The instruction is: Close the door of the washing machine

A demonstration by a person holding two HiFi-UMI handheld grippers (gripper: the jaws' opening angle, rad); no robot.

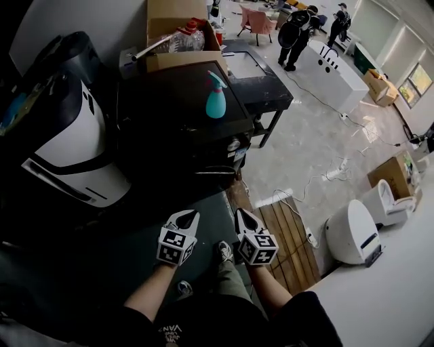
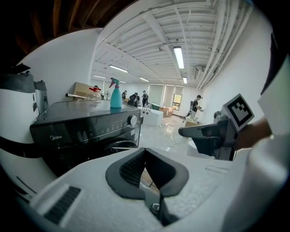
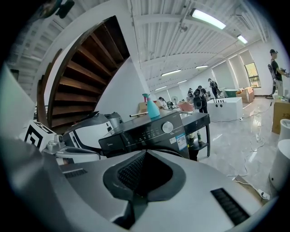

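The black front-loading washing machine [image 1: 178,129] stands just ahead of me, with a teal spray bottle [image 1: 215,97] on its top. My left gripper [image 1: 190,217] and right gripper [image 1: 242,217] hover side by side in front of it, both shut and holding nothing, touching nothing. In the left gripper view the machine [image 2: 86,129] fills the left half, its round door rim [image 2: 118,146] partly hidden behind my closed jaws [image 2: 145,150], and the right gripper [image 2: 182,132] shows at the right. The right gripper view has the machine [image 3: 154,129] straight ahead beyond its closed jaws [image 3: 146,153]. I cannot tell how the door stands.
A white and black machine [image 1: 78,156] stands left of the washer. Behind it are a cardboard box [image 1: 173,20] and a black table [image 1: 264,88]. A wooden pallet [image 1: 291,244], a white round appliance [image 1: 351,234] and loose cables [image 1: 336,169] lie to the right. People [image 1: 296,34] stand far back.
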